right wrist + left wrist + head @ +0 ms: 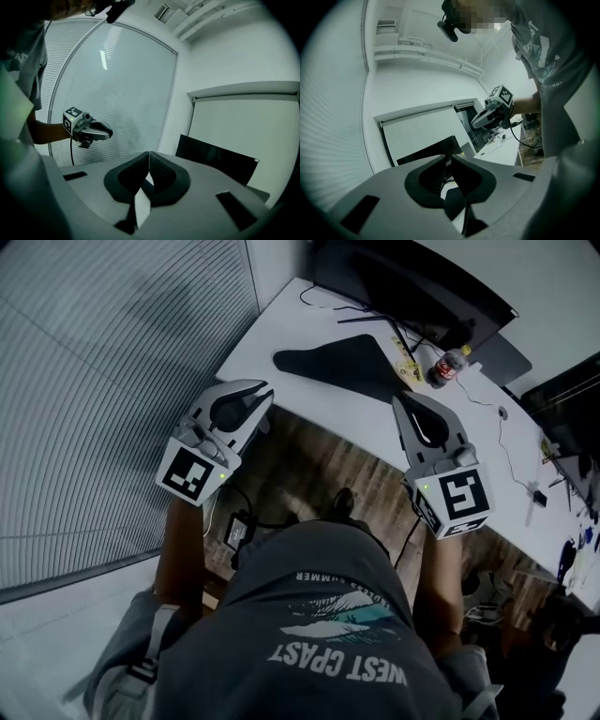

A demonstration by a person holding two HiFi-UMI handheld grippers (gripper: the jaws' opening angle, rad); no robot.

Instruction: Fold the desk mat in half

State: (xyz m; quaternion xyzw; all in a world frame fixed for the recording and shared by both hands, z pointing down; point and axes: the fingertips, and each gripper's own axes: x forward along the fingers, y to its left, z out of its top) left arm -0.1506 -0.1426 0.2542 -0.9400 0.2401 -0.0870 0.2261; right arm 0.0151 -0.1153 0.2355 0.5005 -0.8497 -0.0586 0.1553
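Judged past the folding step, with desk mat (337, 364) lying, apparently doubled, on the counter (281, 329), left tongs (265, 393) and right tongs (400, 401) each pressed together on nothing, short of the counter's near edge; next, reaching back only to square edges.

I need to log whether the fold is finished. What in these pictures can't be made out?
Desk mat, head view: small and dark, so layers or a fold line can't be told.
Same mat, left gripper view: mostly hidden behind the shut left gripper.
Desk, right gripper view: almost wholly hidden behind the shut right gripper.
Bottle label, head view: too small to read.
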